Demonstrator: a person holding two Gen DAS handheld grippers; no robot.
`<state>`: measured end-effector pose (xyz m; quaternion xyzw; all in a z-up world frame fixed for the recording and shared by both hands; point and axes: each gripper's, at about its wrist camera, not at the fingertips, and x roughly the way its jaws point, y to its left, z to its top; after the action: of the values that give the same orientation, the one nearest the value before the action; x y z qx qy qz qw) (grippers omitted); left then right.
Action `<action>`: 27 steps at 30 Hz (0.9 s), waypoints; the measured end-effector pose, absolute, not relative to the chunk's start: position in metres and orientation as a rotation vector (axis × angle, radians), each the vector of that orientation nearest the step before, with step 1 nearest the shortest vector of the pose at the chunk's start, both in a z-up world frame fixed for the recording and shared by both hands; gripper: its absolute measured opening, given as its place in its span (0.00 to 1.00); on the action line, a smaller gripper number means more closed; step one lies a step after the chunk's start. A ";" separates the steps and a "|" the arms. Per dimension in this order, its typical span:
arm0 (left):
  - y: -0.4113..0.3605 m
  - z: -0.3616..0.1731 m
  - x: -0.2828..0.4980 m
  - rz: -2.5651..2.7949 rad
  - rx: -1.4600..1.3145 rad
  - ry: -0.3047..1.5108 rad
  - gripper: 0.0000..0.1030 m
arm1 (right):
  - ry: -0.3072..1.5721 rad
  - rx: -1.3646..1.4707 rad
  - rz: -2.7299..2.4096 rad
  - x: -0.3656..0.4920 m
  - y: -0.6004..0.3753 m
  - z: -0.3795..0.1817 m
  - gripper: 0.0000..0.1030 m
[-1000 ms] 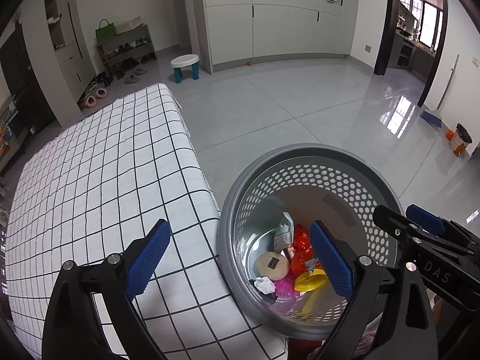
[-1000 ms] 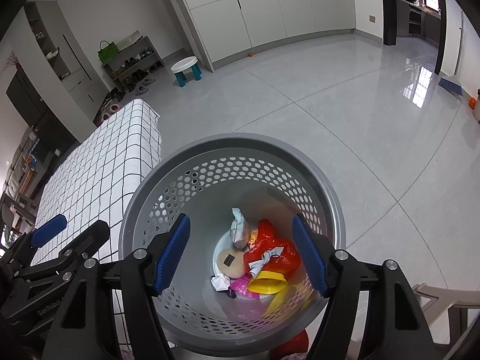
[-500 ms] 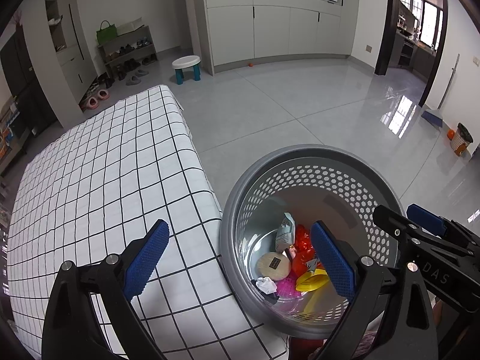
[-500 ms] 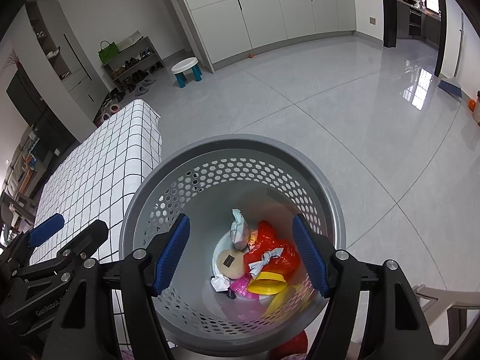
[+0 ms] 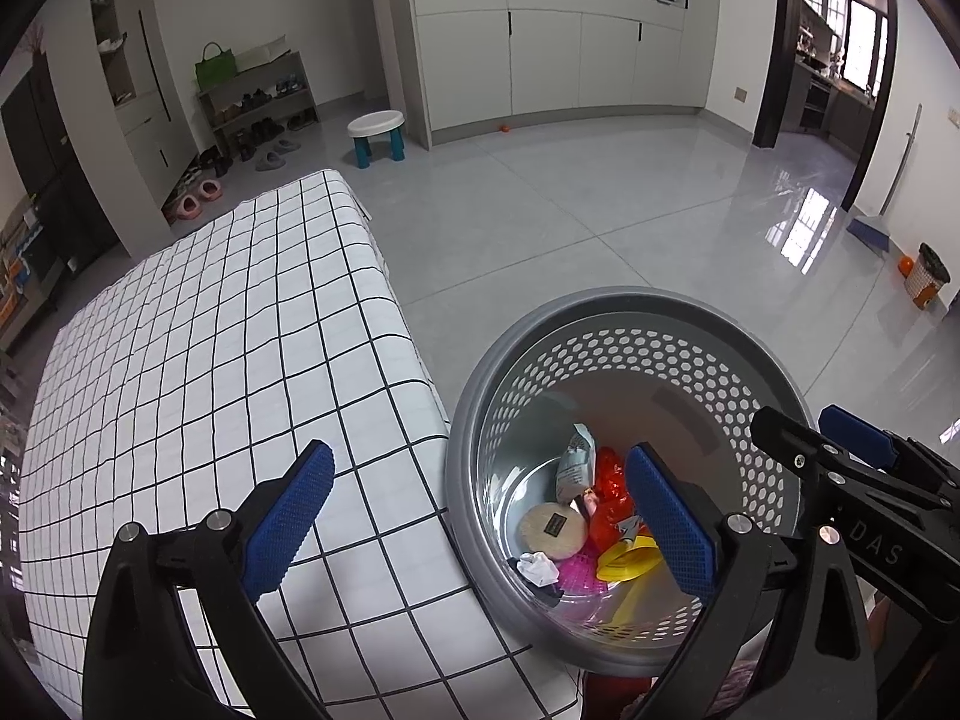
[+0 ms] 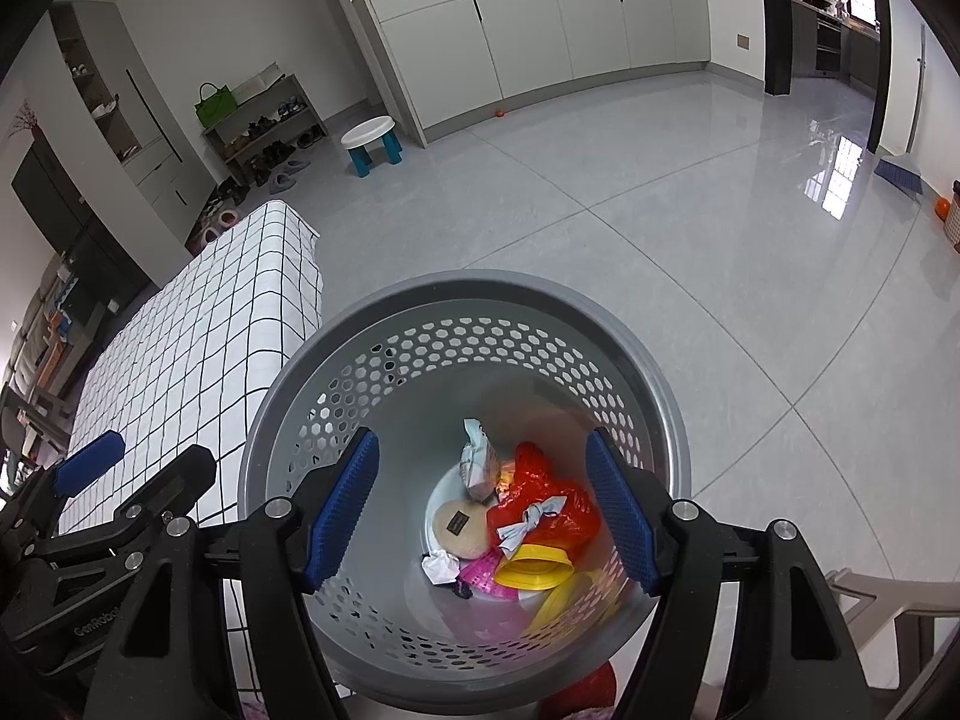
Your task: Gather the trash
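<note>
On my far left lies the table [image 5: 210, 360] under a white cloth with a black grid, its long axis running away from me toward the shoe rack [image 5: 258, 102] with a green handbag [image 5: 211, 67] on top. My left gripper [image 5: 474, 510] hangs over the table's near right edge, jaws spread wide with nothing between the blue pads [image 5: 288, 516]; its right finger reaches across the basket's rim. "GenRobot" is partly readable on that gripper's body in the right wrist view.

Just right of the table, touching its edge, stands the grey perforated basket [image 6: 660, 396], mouth up and open toward me. The trash sits at its bottom: a crumpled white paper wad [image 6: 441, 567] nearest left, a round tan disc [image 6: 459, 528] with a small dark label I cannot read, a grey-white snack wrapper [image 6: 479, 462] standing on end with its long axis pointing away from me, a red plastic bag [image 6: 543, 504] knotted with a pale strip, a pink mesh piece [image 6: 480, 570], and a yellow plastic piece [image 6: 534, 567] lying with its long axis left to right.

My right gripper [image 6: 480, 507] hovers over the basket mouth, jaws well apart, pads clear of everything, holding nothing. Its side reads "DAS" in the left wrist view. Farther right, a broom [image 6: 900, 171] leans by the doorway.
</note>
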<state>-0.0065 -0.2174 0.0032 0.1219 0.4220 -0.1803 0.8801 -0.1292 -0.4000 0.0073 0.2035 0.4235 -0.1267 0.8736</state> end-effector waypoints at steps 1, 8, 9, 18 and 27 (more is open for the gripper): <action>-0.217 0.003 -0.006 -0.375 0.253 0.881 0.93 | 0.884 0.425 -0.265 -0.129 -0.400 0.007 0.67; -0.217 0.003 -0.007 -0.375 0.264 0.880 0.93 | 0.886 0.427 -0.267 -0.129 -0.401 0.008 0.67; -0.217 0.003 -0.008 -0.374 0.267 0.880 0.93 | 0.886 0.427 -0.267 -0.129 -0.401 0.008 0.67; -0.219 0.004 -0.008 -0.372 0.270 0.874 0.93 | 0.882 0.429 -0.272 -0.129 -0.402 0.008 0.67; -0.219 0.009 -0.009 -0.367 0.261 0.862 0.93 | 0.882 0.429 -0.273 -0.130 -0.401 0.008 0.67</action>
<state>-0.0091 -0.2187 0.0092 0.1254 0.4141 -0.1763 0.8842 -0.1296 -0.4012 0.0080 0.2052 0.4222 -0.1308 0.8732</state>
